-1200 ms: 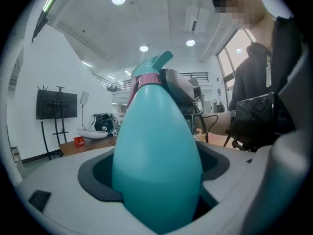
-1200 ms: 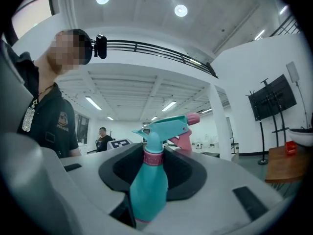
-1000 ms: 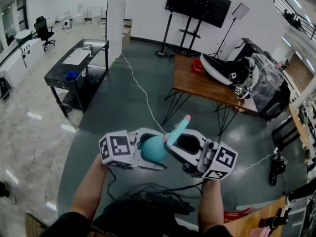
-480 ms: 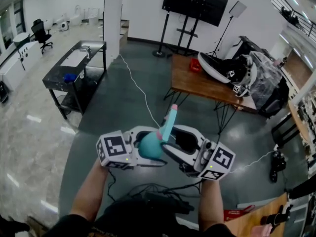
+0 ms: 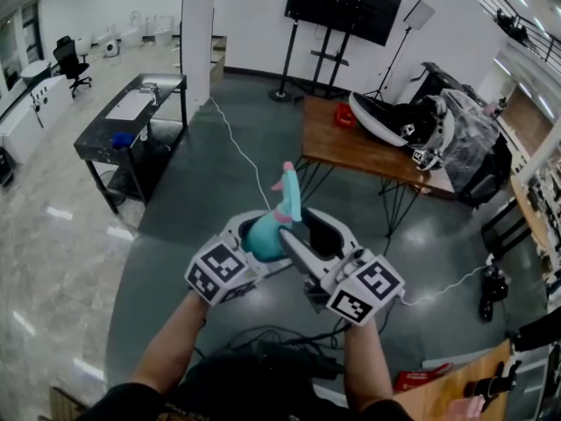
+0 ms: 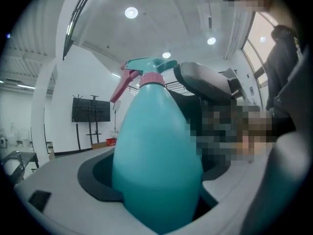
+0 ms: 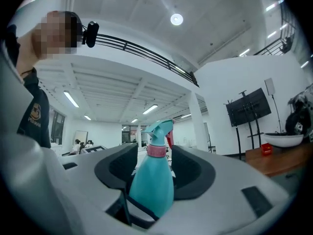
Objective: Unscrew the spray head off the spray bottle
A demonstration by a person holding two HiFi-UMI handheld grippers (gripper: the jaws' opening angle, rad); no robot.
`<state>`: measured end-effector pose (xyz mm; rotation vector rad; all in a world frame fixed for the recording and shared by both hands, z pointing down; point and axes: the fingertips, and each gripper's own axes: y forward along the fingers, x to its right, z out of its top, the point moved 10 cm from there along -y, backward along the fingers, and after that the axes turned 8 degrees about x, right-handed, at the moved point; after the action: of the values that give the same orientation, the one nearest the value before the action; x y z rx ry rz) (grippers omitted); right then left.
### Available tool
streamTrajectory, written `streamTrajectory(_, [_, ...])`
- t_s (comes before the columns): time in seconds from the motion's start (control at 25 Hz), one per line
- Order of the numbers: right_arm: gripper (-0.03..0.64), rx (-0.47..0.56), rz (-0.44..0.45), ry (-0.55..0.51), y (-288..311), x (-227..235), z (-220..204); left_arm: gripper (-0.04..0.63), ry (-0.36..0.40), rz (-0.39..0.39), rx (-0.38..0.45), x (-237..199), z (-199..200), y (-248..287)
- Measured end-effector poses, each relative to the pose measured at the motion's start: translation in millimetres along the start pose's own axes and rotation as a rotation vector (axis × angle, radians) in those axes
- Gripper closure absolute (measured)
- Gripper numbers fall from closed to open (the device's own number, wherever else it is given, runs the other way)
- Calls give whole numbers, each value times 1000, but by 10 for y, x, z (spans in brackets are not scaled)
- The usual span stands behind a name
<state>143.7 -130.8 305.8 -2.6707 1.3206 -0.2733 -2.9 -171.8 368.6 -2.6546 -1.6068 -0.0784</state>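
Now: teal spray bottle (image 5: pixel 263 238) held aloft.
Left gripper (image 5: pixel 252 246) clamps its body; right gripper (image 7: pixel 151 155) jaws, just opening, stand clear around the spray head (image 7: pixel 159 130).

The left gripper (image 5: pixel 261 235) and right gripper (image 5: pixel 302 226) are pale grey shells with dark grey pads lining the curved jaws. Behind each claw sits a white cube (image 5: pixel 219 270) printed with black square markers. The person wears a dark top (image 5: pixel 237 384).
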Motion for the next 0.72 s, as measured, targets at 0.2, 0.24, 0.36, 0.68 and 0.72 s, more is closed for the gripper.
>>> streamTrajectory(0.2, [407, -21, -76, 14, 91, 12, -58, 163, 4, 40, -31, 11, -69, 23])
streamTrajectory(0.24, [407, -24, -84, 12, 97, 16, -65, 163, 8, 45, -36, 20, -76, 29])
streamTrajectory(0.36, [441, -28, -99, 20, 90, 30, -80, 163, 22, 58, -48, 42, -90, 48])
streamTrajectory(0.68, [479, -20, -25, 72, 1, 68, -88, 163, 49, -11, -62, 75, -91, 23])
streamTrajectory(0.72, [480, -18, -11, 75, -17, 77, -82, 163, 52, -29, -61, 80, -85, 22])
